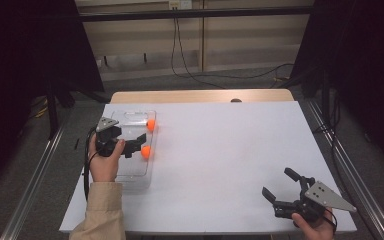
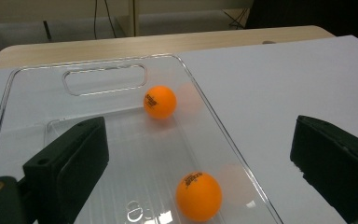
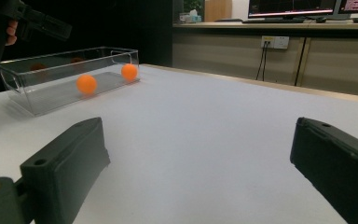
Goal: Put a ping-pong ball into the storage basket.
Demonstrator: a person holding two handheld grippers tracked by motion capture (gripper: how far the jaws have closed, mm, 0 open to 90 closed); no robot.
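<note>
A clear plastic bin (image 1: 132, 170) sits at the table's left side, and two orange balls lie in it along its right wall. One ball (image 1: 151, 125) (image 2: 160, 101) is near the far end, by the handle cut-out. The other ball (image 1: 146, 151) (image 2: 198, 196) is nearer. My left gripper (image 1: 136, 144) (image 2: 198, 140) hovers open over the bin with nothing between its jaws. At the table's front right, my right gripper (image 1: 278, 183) (image 3: 198, 135) is open and empty, low over the bare surface. From there the bin (image 3: 42, 100), both balls (image 3: 86, 84) (image 3: 129, 72) and the left gripper (image 3: 42, 23) show far off.
The white table top (image 1: 220, 150) stretches between the bin and the right gripper. A wooden strip (image 1: 200, 96) runs along its far edge. Beyond it are cables on the floor (image 1: 190, 75) and dark curtains at both sides.
</note>
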